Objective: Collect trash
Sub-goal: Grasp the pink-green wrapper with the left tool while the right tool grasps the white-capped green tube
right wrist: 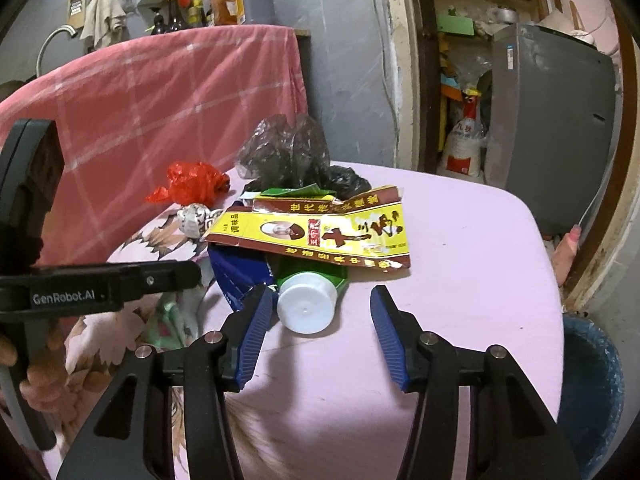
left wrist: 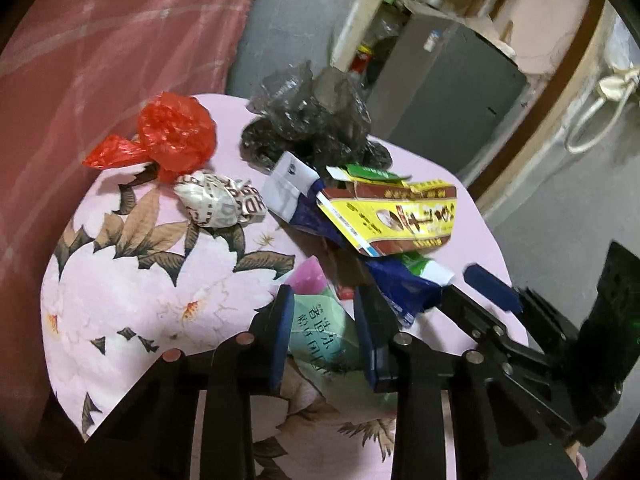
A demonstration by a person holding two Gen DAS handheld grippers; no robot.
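My left gripper has its jaws set part-way open around a pale green packet printed with dark characters; both blue pads lie alongside its edges, though I cannot tell whether they are pressing it. The packet lies at the near edge of the table, on its pink floral cloth.

My right gripper is spread wide. Between its fingers, closer to the left one, sits the white cap of a green tube, apparently touching that pad and well apart from the other. The tube points its cap at me and runs back under a flattened yellow and brown carton, which lies across the middle of the table over a blue wrapper.

Further back, toward the far edge, a crumpled black plastic bag stands in a heap. Toward the far left corner lie a red plastic bag and, just beside it, a crumpled white wrapper with brown lettering. A blue bin stands off the table's right edge.
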